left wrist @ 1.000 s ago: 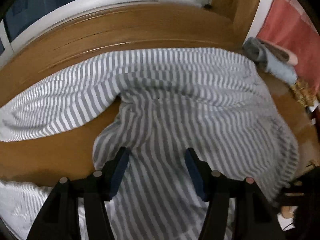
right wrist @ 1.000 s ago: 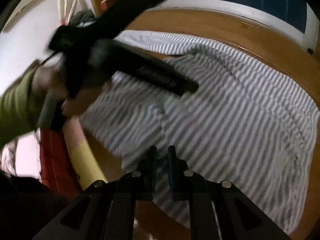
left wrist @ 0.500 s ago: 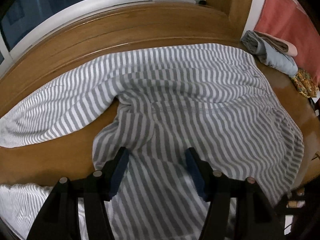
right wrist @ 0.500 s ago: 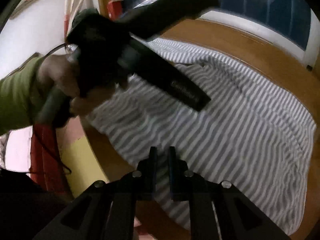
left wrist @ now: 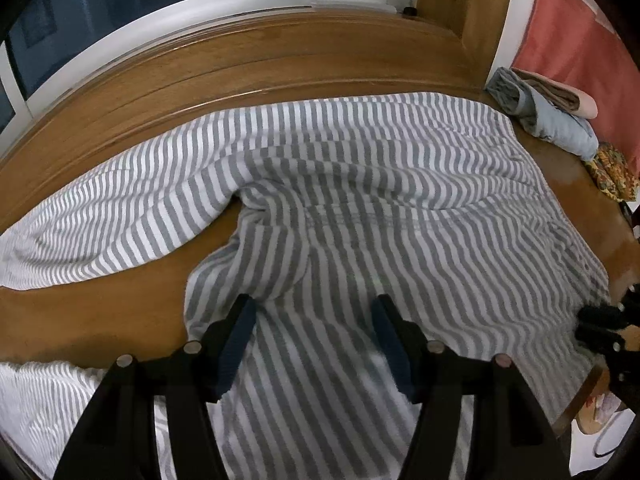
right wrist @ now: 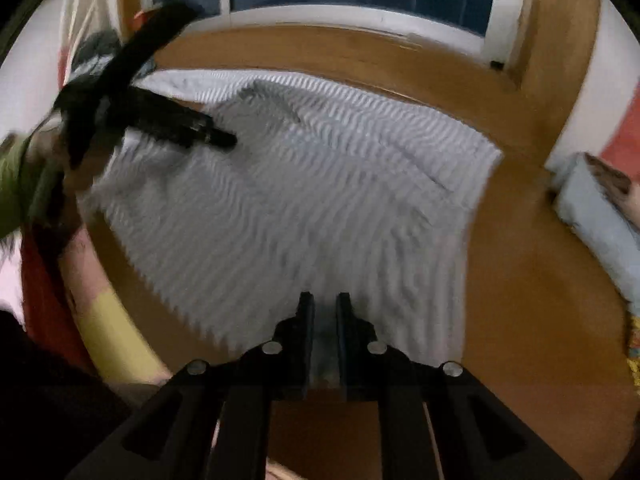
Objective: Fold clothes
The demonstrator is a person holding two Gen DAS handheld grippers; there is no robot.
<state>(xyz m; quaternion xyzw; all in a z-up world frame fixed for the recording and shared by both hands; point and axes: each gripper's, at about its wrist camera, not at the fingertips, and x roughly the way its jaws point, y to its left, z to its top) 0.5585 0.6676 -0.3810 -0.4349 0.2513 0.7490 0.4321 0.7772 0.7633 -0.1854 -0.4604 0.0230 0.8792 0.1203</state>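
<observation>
Across the wooden table [left wrist: 120, 320] a grey-and-white striped garment [left wrist: 380, 208] is lying spread out, covering most of the surface between the near edge and the raised wooden ledge under the window [left wrist: 200, 12]. One striped sleeve [left wrist: 100, 216] is extending to the left side of the left wrist view, with bare wood showing between it and the body of the garment. A stitched seam is running across the cloth just beyond the left gripper [left wrist: 312, 312].

The left gripper is hovering over the near part of the garment, pointing steeply down; its jaws are standing well apart and are opening, with striped cloth lying beneath the gap but not pressed by either pad. The right gripper [right wrist: 323, 308] is positioned over the garment's near edge, its jaws drawn almost together with only a narrow slit between them; no cloth is visibly caught there. The right wrist view is blurring with motion, so fine detail of the stripes cannot be told.

At the far right corner of the table a folded pile of clothes [left wrist: 548, 116], pale blue with beige on top, is resting well apart from the striped garment. A patterned yellow cloth [left wrist: 612, 172] is lying just beside that pile. A person's green sleeve [right wrist: 12, 184] is showing at the left edge of the right wrist view.
</observation>
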